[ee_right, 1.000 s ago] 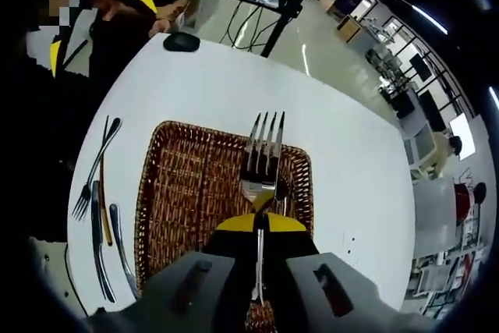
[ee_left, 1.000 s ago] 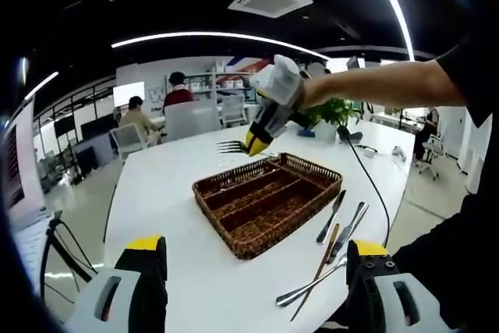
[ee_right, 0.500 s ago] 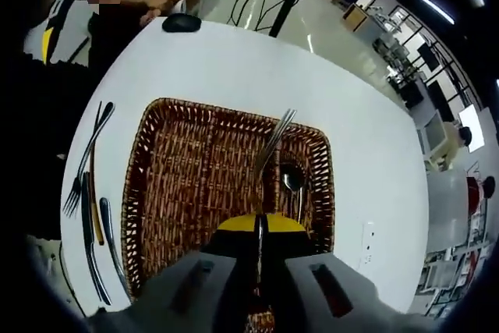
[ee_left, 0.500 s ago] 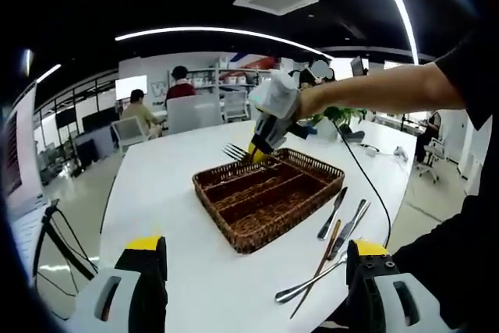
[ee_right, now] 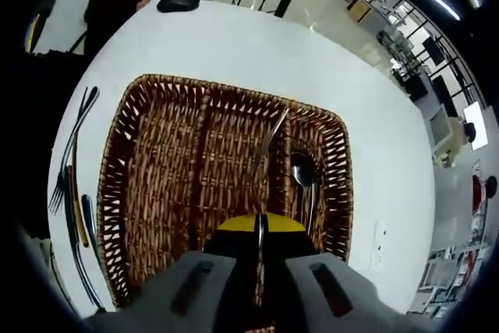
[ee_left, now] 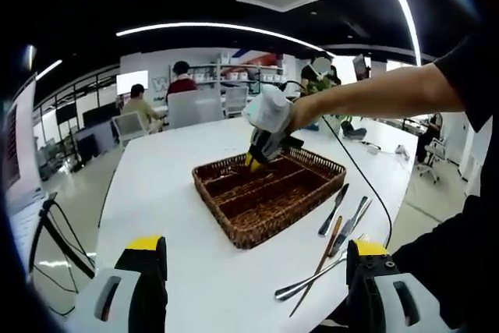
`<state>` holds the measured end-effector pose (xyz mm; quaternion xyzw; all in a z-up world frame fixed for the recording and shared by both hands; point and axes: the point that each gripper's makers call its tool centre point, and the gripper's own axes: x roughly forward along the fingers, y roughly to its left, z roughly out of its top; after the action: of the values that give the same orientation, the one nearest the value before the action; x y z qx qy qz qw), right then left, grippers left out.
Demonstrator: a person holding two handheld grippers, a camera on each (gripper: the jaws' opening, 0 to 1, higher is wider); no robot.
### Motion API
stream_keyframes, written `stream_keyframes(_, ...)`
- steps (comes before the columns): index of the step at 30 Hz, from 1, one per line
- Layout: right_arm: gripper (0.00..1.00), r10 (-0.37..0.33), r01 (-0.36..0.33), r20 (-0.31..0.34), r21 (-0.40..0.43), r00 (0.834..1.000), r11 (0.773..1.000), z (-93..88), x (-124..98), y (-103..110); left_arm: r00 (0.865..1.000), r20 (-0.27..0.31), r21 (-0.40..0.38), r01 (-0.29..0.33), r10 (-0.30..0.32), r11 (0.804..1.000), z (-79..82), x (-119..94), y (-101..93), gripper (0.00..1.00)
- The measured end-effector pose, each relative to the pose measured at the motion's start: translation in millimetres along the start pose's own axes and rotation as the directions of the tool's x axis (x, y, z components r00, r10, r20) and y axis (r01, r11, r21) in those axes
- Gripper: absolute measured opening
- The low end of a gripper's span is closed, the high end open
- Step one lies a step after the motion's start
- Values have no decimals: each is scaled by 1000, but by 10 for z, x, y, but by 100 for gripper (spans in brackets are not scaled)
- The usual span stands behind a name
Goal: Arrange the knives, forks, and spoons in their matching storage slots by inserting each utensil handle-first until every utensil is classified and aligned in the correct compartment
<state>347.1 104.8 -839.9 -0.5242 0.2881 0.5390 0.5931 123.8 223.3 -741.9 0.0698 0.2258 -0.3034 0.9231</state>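
Right gripper [ee_right: 260, 228] jaws clamp a fork [ee_right: 269, 139] over the wicker tray [ee_right: 156, 193] middle compartment, tines toward 12 o'clock. Left gripper [ee_left: 253, 259] jaws stand wide, empty. Loose cutlery [ee_left: 335, 228] lies on the bench [ee_left: 171, 208].

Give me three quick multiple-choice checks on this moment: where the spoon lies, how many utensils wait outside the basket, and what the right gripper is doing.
1. Where is the spoon?
A. On the table
B. In a compartment of the wicker basket, next to the one the fork is over
C. In the left gripper

2. How many utensils lie on the table beside the basket?
A. One
B. Four
C. Eight

3. What is the state of the right gripper?
A. Open
B. Shut on the fork
C. Shut on a knife

Answers: 1 B, its bowl shows past the divider in the right gripper view. 2 B, four lie beside the basket. 3 B, the jaws meet on the fork's handle.
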Motion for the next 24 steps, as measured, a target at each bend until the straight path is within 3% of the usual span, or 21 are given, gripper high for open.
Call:
stream_keyframes(5,0,-6,7,-23,14,1000,1000,-62,123,-2,1000,-9,-9,-2,2,1000,-52,12,-31,100)
stream_keyframes(20,0,-46,46,-4,16,999,999,-51,389,-23,1000,-18,-14,-1,1,1000,-92,-1,-71,100)
stream_keyframes(22,0,-45,46,-10,101,999,994,-43,391,-21,1000,-18,-17,-3,3,1000,-103,-9,-78,100)
stream_keyframes(24,0,-52,53,-11,97,999,994,-46,440,-62,1000,-22,-18,-2,2,1000,-126,-8,-94,100)
